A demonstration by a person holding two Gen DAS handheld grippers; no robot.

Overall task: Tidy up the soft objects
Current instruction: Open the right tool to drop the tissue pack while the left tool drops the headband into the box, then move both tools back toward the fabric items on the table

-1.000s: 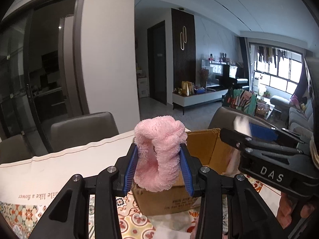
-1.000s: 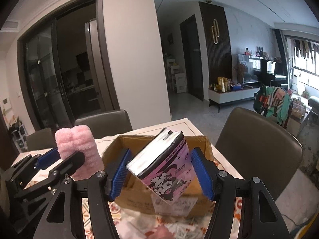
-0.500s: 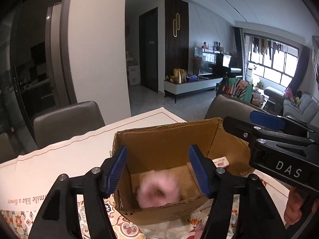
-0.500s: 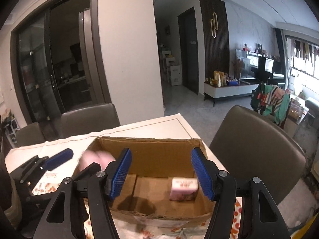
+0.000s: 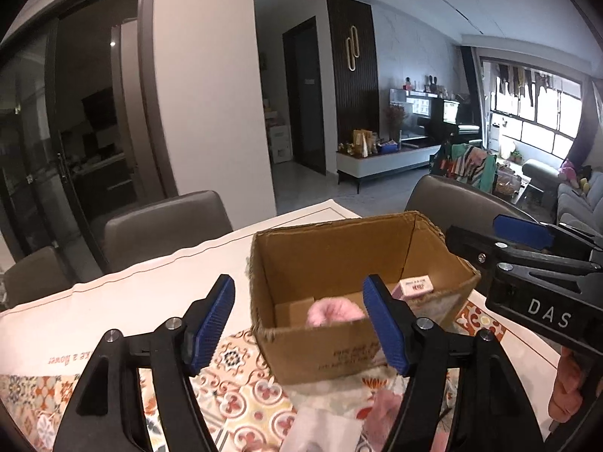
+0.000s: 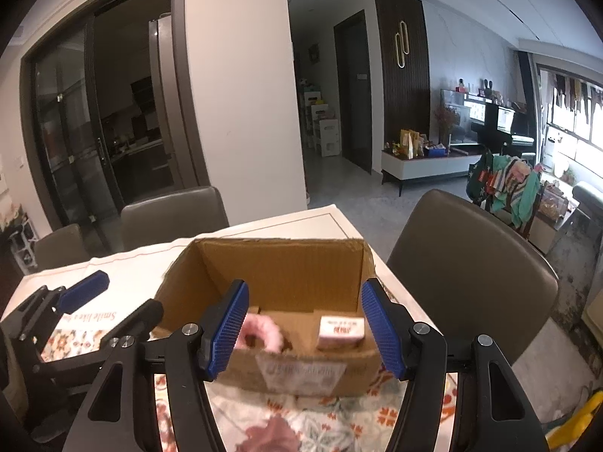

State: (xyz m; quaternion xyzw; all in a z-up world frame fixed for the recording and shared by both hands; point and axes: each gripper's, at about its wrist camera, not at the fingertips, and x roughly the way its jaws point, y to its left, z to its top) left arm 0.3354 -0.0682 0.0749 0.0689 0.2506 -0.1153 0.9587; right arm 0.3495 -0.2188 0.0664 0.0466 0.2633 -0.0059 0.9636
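Box [image 6: 297, 365] with pink scrunchie [image 6: 264, 333], tissue pack [image 6: 341, 333] inside

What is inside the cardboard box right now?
The cardboard box holds a fluffy pink scrunchie on the left and a pink tissue pack on the right. Its near wall hides their lower parts and the floor nearest the cameras.

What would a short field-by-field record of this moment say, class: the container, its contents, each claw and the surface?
container: open cardboard box, upright on the table
contents: fluffy pink ring on the box floor toward its left; pink tissue pack toward its right; the two lie apart
left claw: open, holding nothing, in front of the box
right claw: open, holding nothing, in front of the box
surface: patterned tablecloth under the box
seating: brown chair right of the table
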